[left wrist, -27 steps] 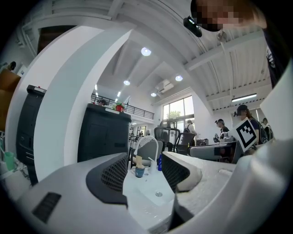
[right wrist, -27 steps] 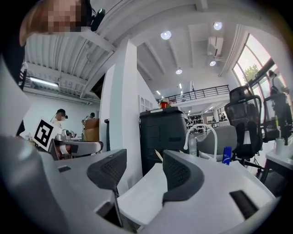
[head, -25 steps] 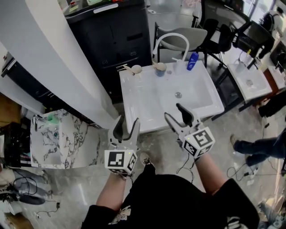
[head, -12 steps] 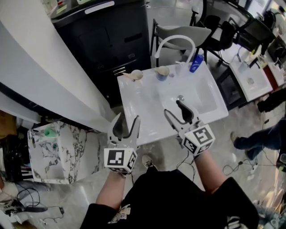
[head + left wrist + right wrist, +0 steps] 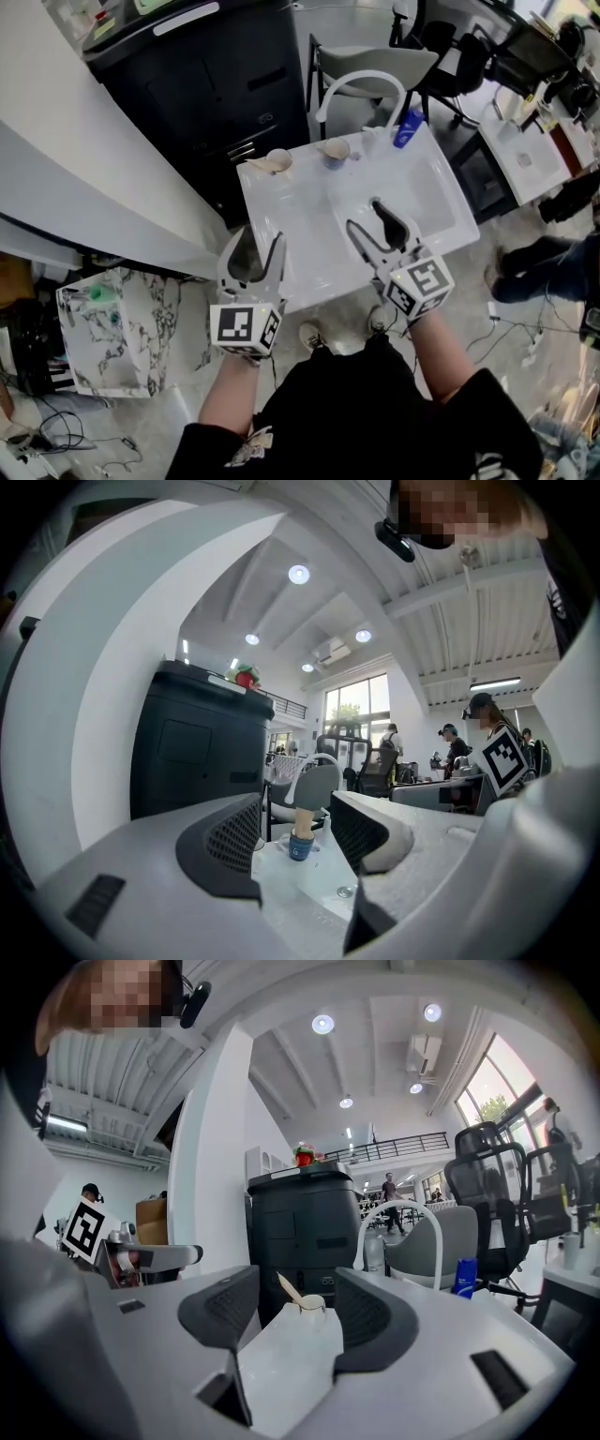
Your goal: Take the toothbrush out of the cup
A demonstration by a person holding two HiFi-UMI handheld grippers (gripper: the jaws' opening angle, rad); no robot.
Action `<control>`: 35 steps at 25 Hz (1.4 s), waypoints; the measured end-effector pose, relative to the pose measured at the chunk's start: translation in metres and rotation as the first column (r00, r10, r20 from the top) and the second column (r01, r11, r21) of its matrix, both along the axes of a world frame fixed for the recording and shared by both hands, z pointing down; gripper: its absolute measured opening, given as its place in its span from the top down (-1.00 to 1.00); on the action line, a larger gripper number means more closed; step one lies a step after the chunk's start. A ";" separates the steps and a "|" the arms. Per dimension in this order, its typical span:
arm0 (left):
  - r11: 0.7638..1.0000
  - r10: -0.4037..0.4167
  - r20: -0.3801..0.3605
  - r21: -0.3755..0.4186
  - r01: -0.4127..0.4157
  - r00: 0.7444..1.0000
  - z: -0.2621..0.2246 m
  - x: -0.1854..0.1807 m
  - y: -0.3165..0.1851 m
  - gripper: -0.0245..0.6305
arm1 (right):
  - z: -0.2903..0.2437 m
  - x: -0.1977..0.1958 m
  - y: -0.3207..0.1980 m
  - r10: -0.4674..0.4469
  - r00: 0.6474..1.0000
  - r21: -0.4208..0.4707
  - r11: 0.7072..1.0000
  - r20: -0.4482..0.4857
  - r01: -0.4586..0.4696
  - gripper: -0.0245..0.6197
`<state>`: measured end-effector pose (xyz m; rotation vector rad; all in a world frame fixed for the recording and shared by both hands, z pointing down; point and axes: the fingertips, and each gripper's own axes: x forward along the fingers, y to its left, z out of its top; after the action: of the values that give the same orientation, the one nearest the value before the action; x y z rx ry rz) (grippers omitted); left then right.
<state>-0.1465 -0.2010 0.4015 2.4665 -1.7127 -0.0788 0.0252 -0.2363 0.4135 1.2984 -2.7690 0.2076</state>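
Note:
A cream cup stands on the back left rim of the white sink, with a pale toothbrush leaning out of it to the left. In the right gripper view the same cup and toothbrush show between the jaws, far off. A blue cup with a beige top stands beside it, and it also shows ahead in the left gripper view. My left gripper hovers open at the sink's front left edge. My right gripper is open over the basin. Neither holds anything.
A white arched faucet and a blue bottle stand at the sink's back. A black cabinet is behind it, with a grey chair to its right. A marbled box sits on the floor at left. A person's legs are at right.
The view has shifted so the sink sits nearer and lower in the frame. Both grippers now reach over its front edge, the right one above the basin. Both stay open.

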 end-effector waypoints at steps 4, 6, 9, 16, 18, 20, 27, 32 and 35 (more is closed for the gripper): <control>1.000 -0.017 0.011 -0.005 0.017 1.000 0.001 0.012 -0.008 0.26 | 0.002 0.011 -0.013 -0.020 1.000 0.003 1.000 0.007 0.020 0.14; 0.999 -0.033 0.021 -0.003 0.033 0.999 0.000 0.020 -0.011 0.26 | 0.003 0.016 -0.021 -0.039 0.999 0.001 0.999 0.012 0.039 0.14; 0.997 -0.077 0.029 -0.001 0.077 0.997 -0.003 0.027 -0.015 0.26 | 0.007 0.020 -0.035 -0.083 0.996 -0.007 0.997 0.023 0.083 0.14; 0.985 -0.171 0.033 0.006 0.171 0.985 -0.008 0.049 -0.033 0.26 | 0.015 0.032 -0.077 -0.178 0.984 0.005 0.984 0.009 0.178 0.13; 0.982 -0.189 0.034 -0.001 0.189 0.981 -0.006 0.054 -0.037 0.26 | 0.021 0.032 -0.089 -0.204 0.979 0.008 0.979 -0.010 0.204 0.13; 0.979 -0.204 0.035 -0.005 0.204 0.978 -0.003 0.058 -0.041 0.26 | 0.025 0.031 -0.101 -0.229 0.973 0.010 0.973 -0.028 0.229 0.13; 0.968 -0.252 0.036 0.002 0.252 0.967 -0.004 0.064 -0.051 0.26 | 0.041 0.018 -0.134 -0.300 0.950 -0.031 0.954 -0.091 0.298 0.11; 0.959 -0.284 0.036 0.010 0.284 0.958 -0.008 0.063 -0.058 0.26 | 0.055 0.004 -0.159 -0.338 0.936 -0.026 0.941 -0.096 0.338 0.11; 0.954 -0.299 0.039 0.006 0.299 0.954 -0.006 0.064 -0.059 0.26 | 0.070 -0.001 -0.171 -0.350 0.930 -0.054 0.936 -0.112 0.346 0.11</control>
<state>-0.0829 -0.2603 0.3958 2.2016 -2.0895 -0.0614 0.0246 -0.4076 0.4835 0.7608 -2.8148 0.1447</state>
